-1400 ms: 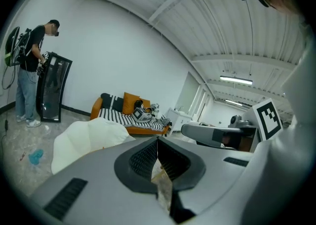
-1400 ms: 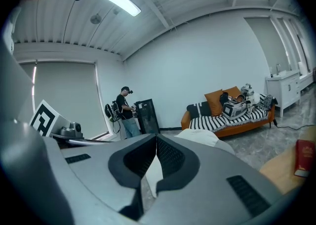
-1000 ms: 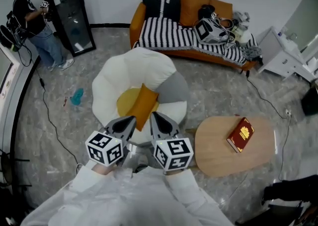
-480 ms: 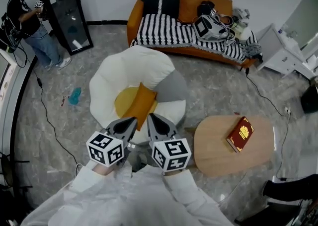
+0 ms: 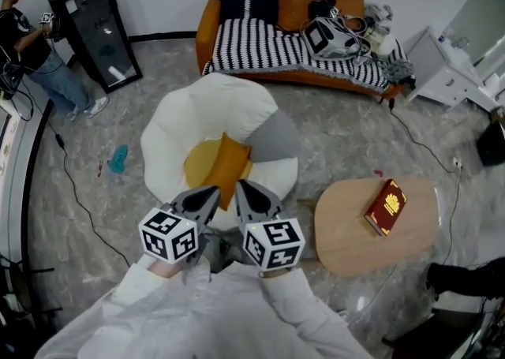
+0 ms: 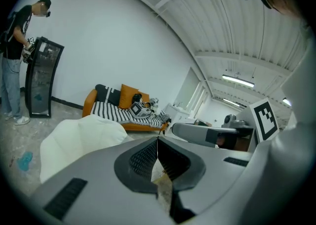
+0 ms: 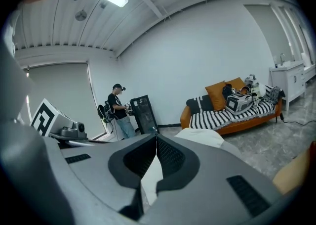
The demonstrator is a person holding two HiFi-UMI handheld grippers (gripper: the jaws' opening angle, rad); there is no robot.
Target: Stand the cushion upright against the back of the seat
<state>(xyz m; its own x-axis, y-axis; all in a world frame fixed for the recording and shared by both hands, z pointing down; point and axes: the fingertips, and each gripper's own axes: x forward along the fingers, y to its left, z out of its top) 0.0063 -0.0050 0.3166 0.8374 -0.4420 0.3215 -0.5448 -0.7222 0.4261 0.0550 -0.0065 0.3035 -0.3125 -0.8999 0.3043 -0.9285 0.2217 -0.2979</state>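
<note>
Left claw: your left claw (image 5: 210,192) is pinched fully together with nothing in it. It points at the front of the chair, its tip just short of the cushion and not touching it.
Right claw: your right claw (image 5: 241,186) is closed tip to tip as well and is also empty. It sits just beside the left one, aimed the same way.
Cushion: the mustard-orange cushion (image 5: 229,168) lies tilted on the yellow seat pad (image 5: 199,162), just ahead of both claw tips. It is near the front of the seat and well apart from the backrest.
Chair: the white padded chair (image 5: 207,109) is directly in front of you, its tall rounded back on the far side and a grey side panel (image 5: 274,137) on your right.
Table: the oval wooden table (image 5: 347,235) stands to your right of the chair, with a red book (image 5: 385,206) lying flat on it.
Sofa: an orange sofa (image 5: 272,42) with a striped throw stands against the far wall.
Background: a person (image 5: 28,42) stands at a black cabinet (image 5: 95,30) in the far left corner.
</note>
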